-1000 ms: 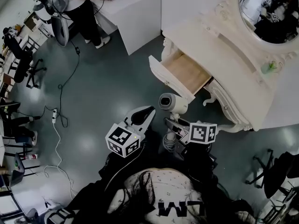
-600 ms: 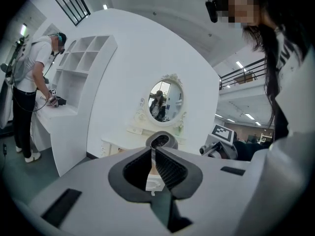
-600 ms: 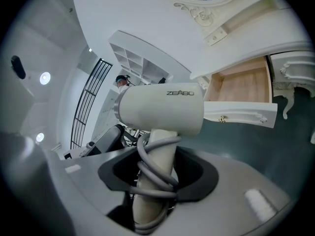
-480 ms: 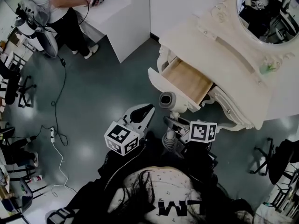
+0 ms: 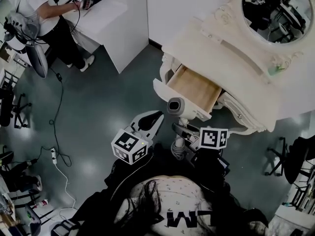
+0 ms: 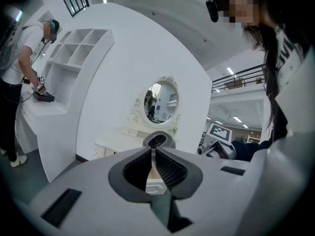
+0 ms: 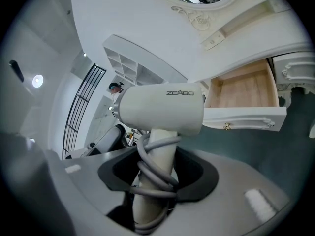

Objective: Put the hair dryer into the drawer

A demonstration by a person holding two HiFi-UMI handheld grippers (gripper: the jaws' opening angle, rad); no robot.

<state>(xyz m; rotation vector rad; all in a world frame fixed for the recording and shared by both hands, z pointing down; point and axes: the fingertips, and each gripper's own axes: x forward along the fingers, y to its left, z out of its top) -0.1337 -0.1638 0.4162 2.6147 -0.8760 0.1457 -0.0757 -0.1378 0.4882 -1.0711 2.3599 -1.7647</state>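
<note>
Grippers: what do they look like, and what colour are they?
Pale grey shells, black ribbed pads inside. The left gripper and right gripper each carry a white cube with black square markers. The sleeves are black.

Even overhead lighting was recorded in the head view, with a soft glare patch on the glossy dark floor [image 5: 92, 156] and the white dressing table [image 5: 236, 68] rendered close to overexposure. Both gripper views were bowed by wide-angle distortion and vignetted black at the corners. The hair dryer [image 7: 162, 109] was rendered sharp, and ceiling strip lights [image 6: 240, 119] were noted as bright sources.
</note>
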